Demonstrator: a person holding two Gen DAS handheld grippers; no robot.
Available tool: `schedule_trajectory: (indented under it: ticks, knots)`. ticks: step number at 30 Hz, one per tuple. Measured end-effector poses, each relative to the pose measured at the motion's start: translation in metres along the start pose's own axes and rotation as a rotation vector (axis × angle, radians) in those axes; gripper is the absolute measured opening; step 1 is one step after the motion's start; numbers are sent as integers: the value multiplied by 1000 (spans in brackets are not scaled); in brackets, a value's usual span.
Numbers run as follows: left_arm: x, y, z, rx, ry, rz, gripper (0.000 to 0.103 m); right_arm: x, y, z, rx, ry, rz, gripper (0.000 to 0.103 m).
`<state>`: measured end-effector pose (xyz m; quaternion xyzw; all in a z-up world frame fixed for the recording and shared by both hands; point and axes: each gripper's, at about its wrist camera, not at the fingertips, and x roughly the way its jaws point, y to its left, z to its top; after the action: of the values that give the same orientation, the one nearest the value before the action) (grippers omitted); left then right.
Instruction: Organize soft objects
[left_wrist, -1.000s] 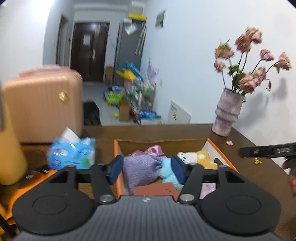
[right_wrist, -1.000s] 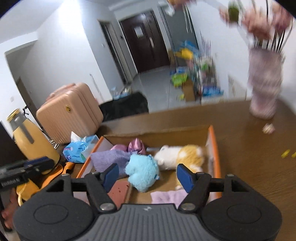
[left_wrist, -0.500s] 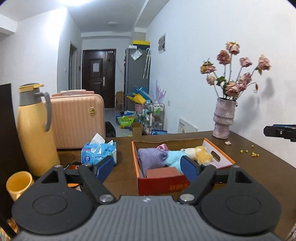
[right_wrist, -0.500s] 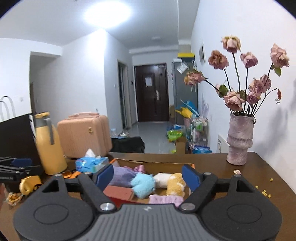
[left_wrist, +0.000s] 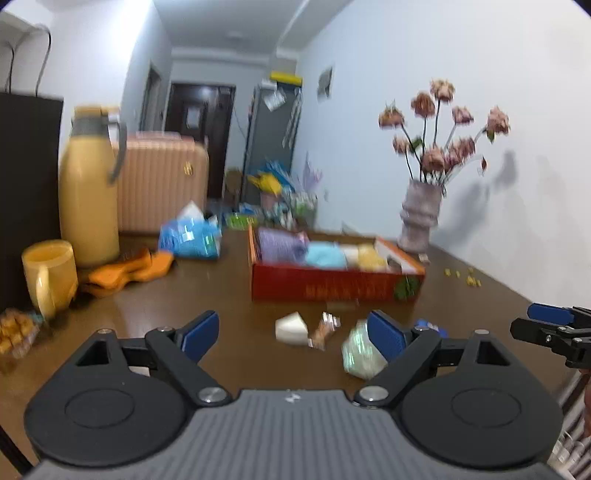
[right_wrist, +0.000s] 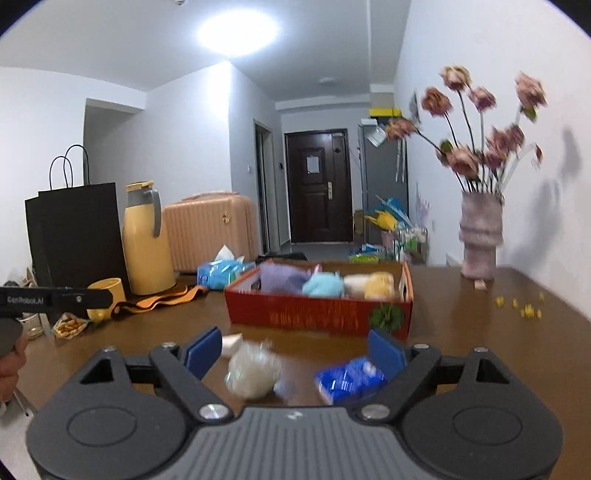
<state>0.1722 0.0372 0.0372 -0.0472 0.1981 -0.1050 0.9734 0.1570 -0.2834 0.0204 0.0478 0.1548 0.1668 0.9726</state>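
A red cardboard box (left_wrist: 332, 286) (right_wrist: 317, 314) stands mid-table and holds soft items: a purple pouch (left_wrist: 280, 245) (right_wrist: 282, 278), a light blue plush (left_wrist: 325, 254) (right_wrist: 323, 286) and a white and yellow plush (left_wrist: 364, 254) (right_wrist: 369, 284). My left gripper (left_wrist: 291, 338) is open and empty, well back from the box. My right gripper (right_wrist: 295, 350) is open and empty, over small packets near the table's front.
Small packets lie in front of the box: a white one (left_wrist: 291, 328), a pale crinkly bag (right_wrist: 253, 373), a blue packet (right_wrist: 349, 380). A yellow thermos (left_wrist: 88, 188), a yellow mug (left_wrist: 50, 275), an orange cloth (left_wrist: 129, 271), a tissue pack (left_wrist: 190, 238) and a flower vase (left_wrist: 421, 218) stand around.
Both grippers have pulled back and away from the box, from right above it to the table's front. Both stay open and empty.
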Motion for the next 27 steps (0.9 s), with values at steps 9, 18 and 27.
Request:
schedule_trajectory:
  ticks: [9, 18, 27]
  knots:
    - [18, 5, -10, -17, 53, 20, 89, 15, -2, -17, 13, 57, -31, 86]
    - [67, 12, -11, -30, 125, 31, 89, 58, -9, -9, 49, 104, 0, 84]
    - [165, 12, -8, 51, 192, -3, 86, 155, -10, 17, 87, 215, 77, 67]
